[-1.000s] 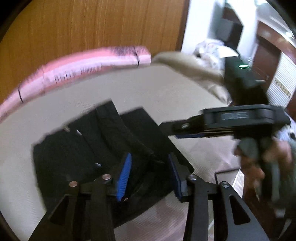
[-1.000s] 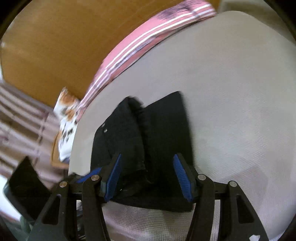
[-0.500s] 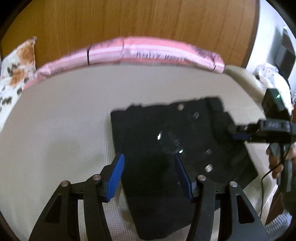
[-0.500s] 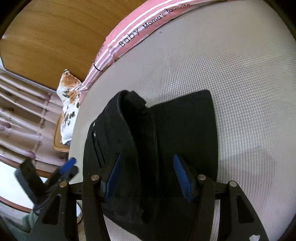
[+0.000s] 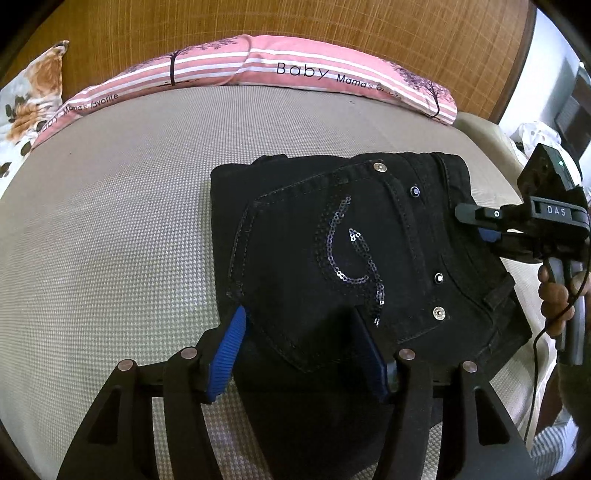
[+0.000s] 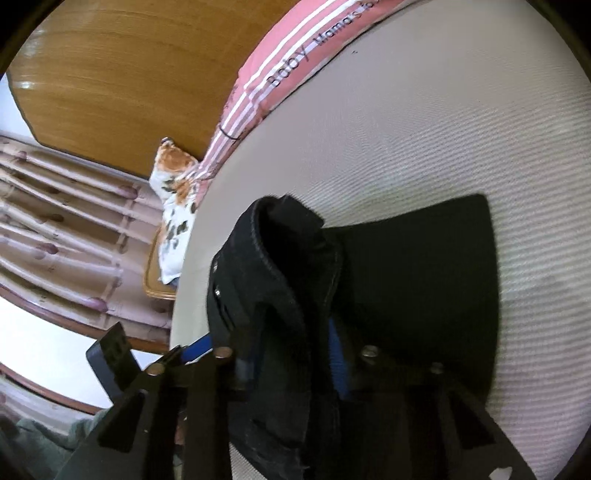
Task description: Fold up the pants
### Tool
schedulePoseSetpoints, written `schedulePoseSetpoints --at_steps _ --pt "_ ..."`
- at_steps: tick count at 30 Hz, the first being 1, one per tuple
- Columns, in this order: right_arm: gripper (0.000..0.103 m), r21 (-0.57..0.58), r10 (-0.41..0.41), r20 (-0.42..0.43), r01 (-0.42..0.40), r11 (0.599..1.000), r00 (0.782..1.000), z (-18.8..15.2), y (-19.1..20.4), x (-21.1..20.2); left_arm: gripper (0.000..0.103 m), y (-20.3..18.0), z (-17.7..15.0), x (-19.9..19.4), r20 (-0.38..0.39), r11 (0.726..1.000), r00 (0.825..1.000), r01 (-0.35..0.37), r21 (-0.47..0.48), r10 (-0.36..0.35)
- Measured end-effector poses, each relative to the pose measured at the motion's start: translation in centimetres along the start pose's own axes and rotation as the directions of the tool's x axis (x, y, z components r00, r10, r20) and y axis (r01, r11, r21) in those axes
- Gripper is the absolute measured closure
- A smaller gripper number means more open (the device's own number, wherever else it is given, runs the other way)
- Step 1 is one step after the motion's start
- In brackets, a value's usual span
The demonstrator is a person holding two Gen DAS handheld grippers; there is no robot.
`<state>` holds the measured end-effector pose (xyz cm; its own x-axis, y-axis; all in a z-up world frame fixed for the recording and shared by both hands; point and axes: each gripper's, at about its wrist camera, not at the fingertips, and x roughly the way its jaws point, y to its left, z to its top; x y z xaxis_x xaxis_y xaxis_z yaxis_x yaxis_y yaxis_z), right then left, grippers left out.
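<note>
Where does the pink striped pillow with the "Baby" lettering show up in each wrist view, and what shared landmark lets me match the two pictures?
Left wrist: pink striped pillow arcs across the top, along the far edge of the mattress, below the wooden headboard.
Right wrist: pink striped pillow runs diagonally from top right toward centre left, lettering tilted.
Shared landmark: the floral cushion at the pillow's end; also the black pants.

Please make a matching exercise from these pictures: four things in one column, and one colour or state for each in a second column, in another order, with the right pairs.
1. pants
2. pillow
3. left gripper
4. right gripper

a. pink with white stripes
b. shut on cloth
c. black, folded
d. open

Pairs: 1-c, 2-a, 3-d, 4-b
</note>
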<state>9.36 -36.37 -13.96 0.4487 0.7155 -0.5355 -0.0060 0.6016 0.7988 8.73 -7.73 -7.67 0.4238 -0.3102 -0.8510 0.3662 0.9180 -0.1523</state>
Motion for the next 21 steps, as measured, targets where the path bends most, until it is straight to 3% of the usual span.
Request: schedulePoseSetpoints --at_steps 5,8,12,17,21 --pt "0.077 0.033 -0.003 0.002 0.003 0.999 1.0 0.5 -0.5 0.9 0.042 0.2 0.2 0.2 -0.001 1.0 1.0 -0.003 -0.009 0.003" --pt "0.091 0.032 -0.027 0.043 0.025 0.999 0.999 0.2 1.1 0.2 0.042 0.4 0.6 -0.1 -0.003 0.999 1.0 -0.004 -0.032 0.004" --pt "0.092 0.059 -0.033 0.103 0.027 0.998 0.994 -0.7 2.8 -1.9 0.042 0.5 1.4 -1.3 0.047 0.999 0.999 -0.018 -0.041 0.02" --pt "0.093 0.075 -0.083 0.173 0.071 0.995 0.981 -1.6 3.9 -4.8 0.042 -1.4 2.6 -2.6 0.105 1.0 0.994 0.006 0.023 -0.009" --pt "0.093 0.12 -0.146 0.232 0.121 0.985 0.962 -2.3 2.5 -7.1 0.042 -3.2 3.0 -2.1 0.1 0.997 0.994 0.032 0.077 -0.04"
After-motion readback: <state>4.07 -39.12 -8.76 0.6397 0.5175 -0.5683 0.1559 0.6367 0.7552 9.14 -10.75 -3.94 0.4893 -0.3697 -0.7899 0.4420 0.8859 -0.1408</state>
